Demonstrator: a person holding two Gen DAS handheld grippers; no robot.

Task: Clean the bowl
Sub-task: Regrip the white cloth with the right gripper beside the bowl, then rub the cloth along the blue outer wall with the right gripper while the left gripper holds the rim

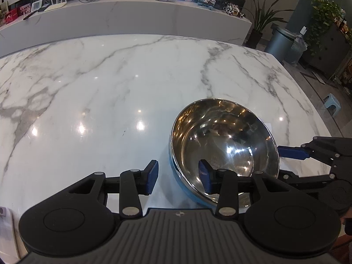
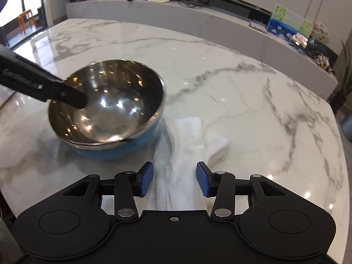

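A bowl point(image 1: 220, 136), shiny steel inside and blue outside, stands on the white marble table point(image 1: 110, 88). My left gripper point(image 1: 178, 176) is open and straddles the bowl's near left rim. One pad is inside the bowl and the other outside, and neither presses on the wall. In the right wrist view the bowl point(image 2: 110, 105) is at the left, with a black left finger point(image 2: 66, 94) reaching into it. A white cloth point(image 2: 189, 140) lies on the table by the bowl's right side. My right gripper point(image 2: 174, 179) is open just above the cloth's near end.
The marble table's right edge point(image 2: 343, 154) runs close to the right gripper. Behind the table stands a long white counter point(image 1: 132, 15) with boxes, a router and pictures. A grey bin point(image 1: 279, 41), plants and a small blue stool point(image 1: 333, 104) are on the floor at the right.
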